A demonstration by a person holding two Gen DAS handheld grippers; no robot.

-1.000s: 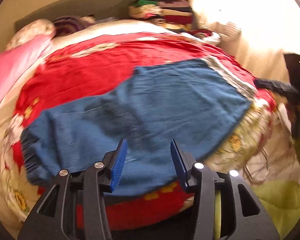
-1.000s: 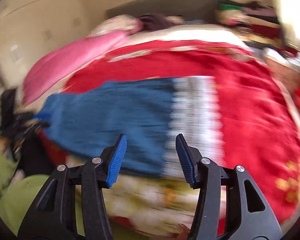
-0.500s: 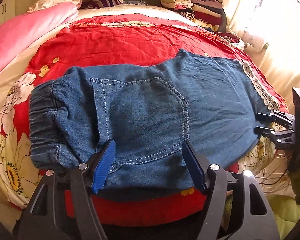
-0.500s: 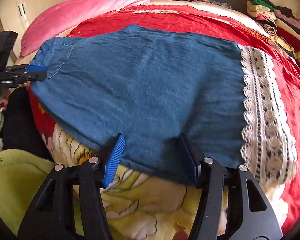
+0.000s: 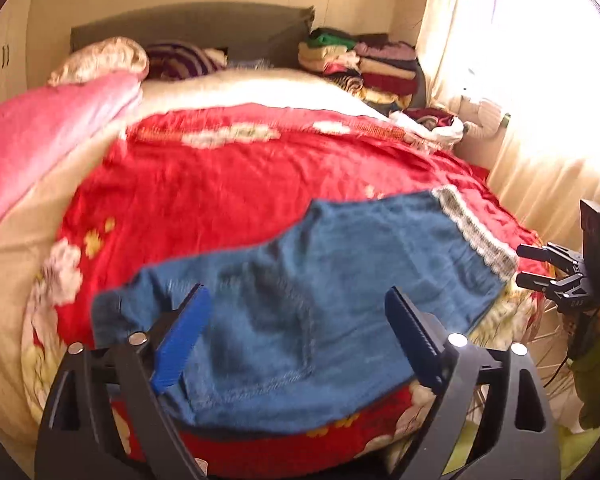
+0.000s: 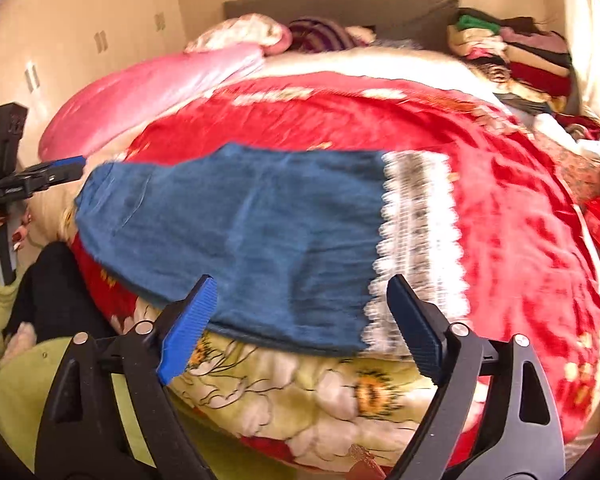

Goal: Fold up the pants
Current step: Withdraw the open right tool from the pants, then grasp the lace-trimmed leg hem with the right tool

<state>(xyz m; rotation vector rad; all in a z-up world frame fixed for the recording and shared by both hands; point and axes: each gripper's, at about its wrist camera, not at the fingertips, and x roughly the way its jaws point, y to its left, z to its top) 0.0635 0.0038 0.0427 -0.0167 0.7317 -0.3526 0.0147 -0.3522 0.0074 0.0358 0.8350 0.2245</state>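
Blue denim pants (image 5: 320, 312) with a white lace hem (image 5: 476, 232) lie flat across the near edge of a bed with a red floral cover (image 5: 240, 184). My left gripper (image 5: 296, 340) is open and empty, raised over the waist end. My right gripper (image 6: 300, 328) is open and empty, over the near edge by the lace hem (image 6: 416, 240); the pants (image 6: 240, 232) spread to its left. Each gripper shows in the other's view: the right gripper (image 5: 540, 268) at the far right, the left gripper (image 6: 64, 168) at the far left.
A pink quilt (image 5: 40, 132) and pillows (image 5: 100, 60) lie at the head of the bed. Stacked folded clothes (image 5: 364, 68) sit at the far right corner by a bright curtained window (image 5: 540, 100). A wardrobe (image 6: 80, 52) stands at the left.
Both grippers have drawn back and up from the pants, so the pants look smaller and further off. Both stay open and empty; the pants have not moved.
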